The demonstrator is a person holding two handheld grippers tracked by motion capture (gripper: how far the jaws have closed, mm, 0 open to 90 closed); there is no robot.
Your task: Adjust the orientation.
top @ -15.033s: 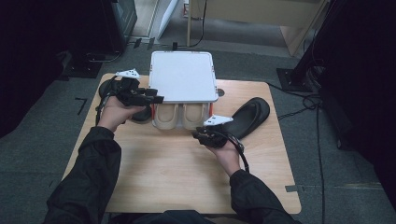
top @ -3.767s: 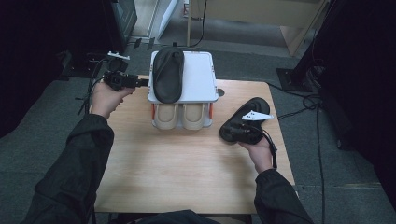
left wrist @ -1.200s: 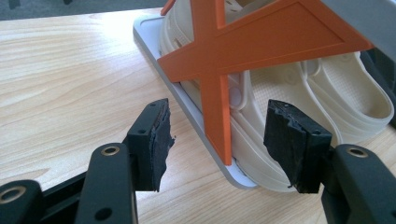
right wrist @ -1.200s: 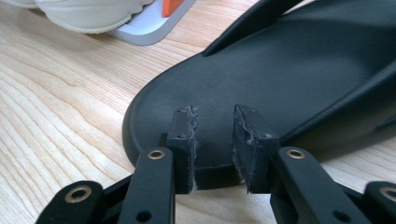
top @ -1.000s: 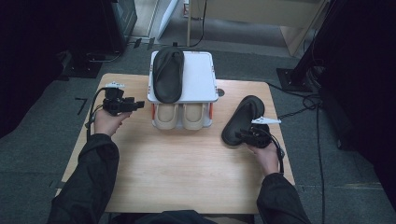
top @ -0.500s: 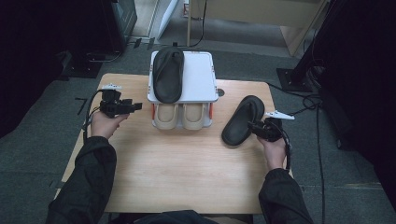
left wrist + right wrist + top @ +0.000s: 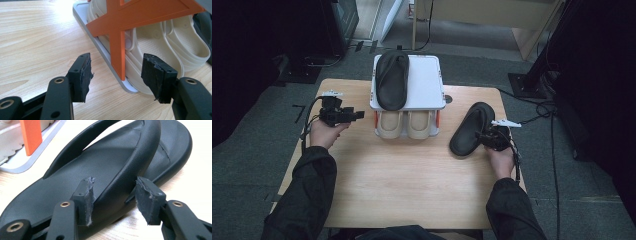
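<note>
A black slipper (image 7: 392, 80) lies on the white top of a small shoe rack (image 7: 427, 85), and a pair of beige slippers (image 7: 407, 125) sits on the shelf below. A second black slipper (image 7: 469, 130) rests on the wooden table (image 7: 412, 185), right of the rack. My right gripper (image 7: 486, 140) is at that slipper's near right edge. Its jaws have just been opening. In the right gripper view they stand open (image 7: 115, 186) around the slipper's strap (image 7: 135, 157), pads clear of it. My left gripper (image 7: 358, 116) waits left of the rack, open (image 7: 116, 67) and empty, facing the orange brace (image 7: 140, 15).
The rack's grey base plate (image 7: 105, 52) and orange post (image 7: 30, 135) stand close to both grippers. Cables (image 7: 542, 107) trail over the floor off the table's right edge. Bare wood stretches from the rack to the near edge.
My right gripper has opened and slid a little to the right along the black slipper on the table. The slipper and the left hand stay where they were.
</note>
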